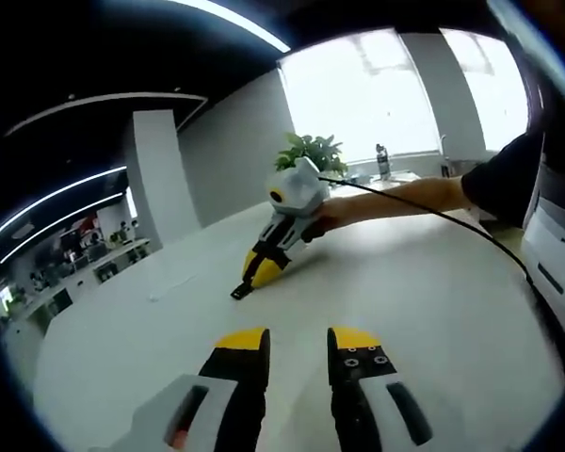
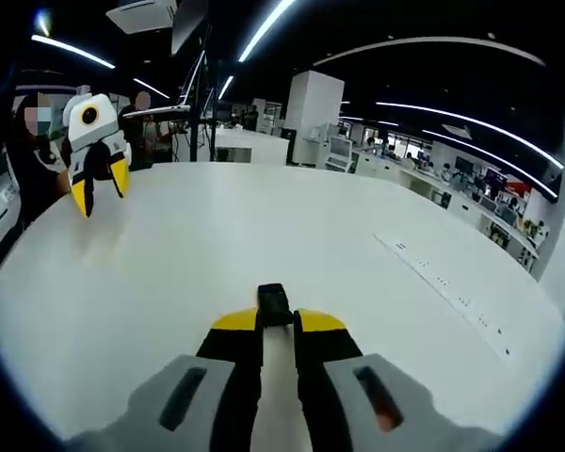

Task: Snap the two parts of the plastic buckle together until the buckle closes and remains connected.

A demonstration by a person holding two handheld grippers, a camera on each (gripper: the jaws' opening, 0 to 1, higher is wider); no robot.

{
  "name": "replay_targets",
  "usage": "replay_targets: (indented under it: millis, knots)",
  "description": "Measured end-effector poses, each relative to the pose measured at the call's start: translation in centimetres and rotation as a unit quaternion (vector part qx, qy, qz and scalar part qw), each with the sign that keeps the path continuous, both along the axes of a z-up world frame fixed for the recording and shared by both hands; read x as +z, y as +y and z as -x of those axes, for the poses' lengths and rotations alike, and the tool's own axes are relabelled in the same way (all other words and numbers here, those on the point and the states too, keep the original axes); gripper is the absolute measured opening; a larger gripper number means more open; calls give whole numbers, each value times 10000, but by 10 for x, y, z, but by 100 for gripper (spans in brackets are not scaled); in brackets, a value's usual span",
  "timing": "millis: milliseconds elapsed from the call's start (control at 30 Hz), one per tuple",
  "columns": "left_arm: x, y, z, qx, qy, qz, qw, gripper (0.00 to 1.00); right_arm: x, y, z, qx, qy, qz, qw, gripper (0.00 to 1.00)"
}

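Observation:
A small black plastic buckle part point(image 2: 274, 303) sticks out between the yellow tips of my right gripper point(image 2: 278, 322), which is shut on it just above the white table point(image 2: 264, 235). In the left gripper view that same right gripper point(image 1: 249, 280) is held by a person's arm point(image 1: 405, 196) with its tips down on the table, the black part point(image 1: 239, 291) at its tip. My left gripper point(image 1: 298, 341) hovers over the table, open, with nothing between its jaws. In the right gripper view it point(image 2: 100, 193) hangs at the far left, tips down.
The large white table point(image 1: 405, 301) spreads around both grippers. A potted plant point(image 1: 313, 151) and a bottle point(image 1: 383, 160) stand at its far side by the window. A row of small marks point(image 2: 443, 281) runs along the table's right. Office desks and people stand beyond.

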State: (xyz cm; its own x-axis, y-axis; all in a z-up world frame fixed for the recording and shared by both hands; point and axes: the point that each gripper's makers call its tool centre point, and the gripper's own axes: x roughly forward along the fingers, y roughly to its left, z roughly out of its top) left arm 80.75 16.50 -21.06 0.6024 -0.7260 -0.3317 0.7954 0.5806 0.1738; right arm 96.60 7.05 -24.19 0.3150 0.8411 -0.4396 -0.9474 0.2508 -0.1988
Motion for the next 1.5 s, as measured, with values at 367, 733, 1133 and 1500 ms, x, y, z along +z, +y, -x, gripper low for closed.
replay_targets:
  millis: [367, 733, 1133, 1500]
  knots:
    - [0, 0, -1, 25, -32, -9, 10000, 24, 2, -4, -1, -66, -10, 4, 10000, 15]
    - [0, 8, -8, 243, 84, 107, 9996, 23, 19, -15, 12, -196, -64, -233, 9995, 15]
    - [-1, 25, -20, 692, 134, 95, 9975, 24, 34, -27, 40, -423, -249, -401, 9980, 15]
    - [6, 34, -22, 970, -72, -233, 9950, 25, 45, -49, 62, -1032, -259, -609, 9925, 15]
